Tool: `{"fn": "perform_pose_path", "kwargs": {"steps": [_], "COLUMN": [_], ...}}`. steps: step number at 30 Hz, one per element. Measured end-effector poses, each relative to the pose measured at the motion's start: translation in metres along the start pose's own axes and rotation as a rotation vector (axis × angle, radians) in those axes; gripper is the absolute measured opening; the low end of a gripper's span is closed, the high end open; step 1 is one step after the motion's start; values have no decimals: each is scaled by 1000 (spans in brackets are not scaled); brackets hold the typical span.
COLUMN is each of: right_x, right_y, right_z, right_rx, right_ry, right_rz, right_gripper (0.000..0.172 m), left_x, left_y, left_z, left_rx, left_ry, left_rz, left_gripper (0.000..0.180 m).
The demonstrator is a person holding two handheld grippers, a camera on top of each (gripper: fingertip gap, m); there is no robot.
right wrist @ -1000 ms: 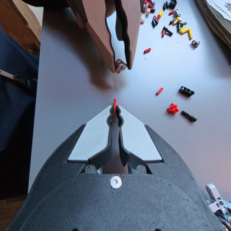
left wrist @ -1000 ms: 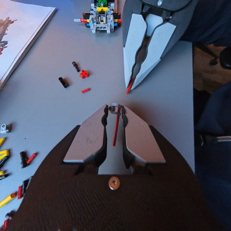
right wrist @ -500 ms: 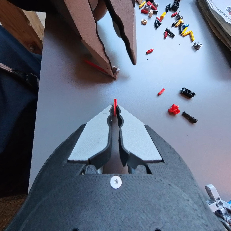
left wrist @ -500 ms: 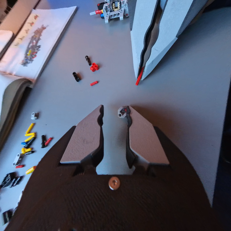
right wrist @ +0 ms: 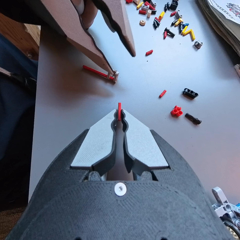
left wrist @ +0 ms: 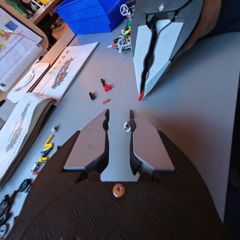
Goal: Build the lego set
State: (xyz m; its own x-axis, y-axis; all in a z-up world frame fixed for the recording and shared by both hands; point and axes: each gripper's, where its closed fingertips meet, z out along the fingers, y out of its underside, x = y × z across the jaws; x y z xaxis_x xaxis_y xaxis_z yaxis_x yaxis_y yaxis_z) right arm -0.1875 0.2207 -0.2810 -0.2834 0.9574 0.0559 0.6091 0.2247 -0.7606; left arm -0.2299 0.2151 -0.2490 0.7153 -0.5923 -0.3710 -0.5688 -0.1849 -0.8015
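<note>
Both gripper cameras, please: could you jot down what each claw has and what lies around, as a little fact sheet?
Left gripper: jaws apart, holding nothing; one finger rests beside a small grey plastic connector threaded on a long red axle lying on the grey table.
Right gripper: shut on a short red plastic axle.
Nearby: red three-hole connector, black pin, open instruction booklet.

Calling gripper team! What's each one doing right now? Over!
Right gripper jaws shut on short red axle. Left gripper jaws open; one finger touching grey connector on long red axle, lying on table. Loose pieces to the side.
</note>
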Motion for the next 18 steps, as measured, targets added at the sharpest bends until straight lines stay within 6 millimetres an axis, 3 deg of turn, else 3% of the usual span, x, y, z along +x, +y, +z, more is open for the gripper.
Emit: {"fn": "perform_pose_path", "kwargs": {"steps": [6,18], "right_x": [0,0], "right_y": [0,0], "right_z": [0,1], "right_rx": [-2,-6], "right_ry": [6,7], "right_rz": [-4,-3], "right_gripper": [1,1], "left_x": [7,9], "left_y": [7,12], "left_z": [6,10], "left_rx": [-59,-99], "left_ry": [-16,-3], "left_rz": [92,94], "left_gripper": [30,32]}}
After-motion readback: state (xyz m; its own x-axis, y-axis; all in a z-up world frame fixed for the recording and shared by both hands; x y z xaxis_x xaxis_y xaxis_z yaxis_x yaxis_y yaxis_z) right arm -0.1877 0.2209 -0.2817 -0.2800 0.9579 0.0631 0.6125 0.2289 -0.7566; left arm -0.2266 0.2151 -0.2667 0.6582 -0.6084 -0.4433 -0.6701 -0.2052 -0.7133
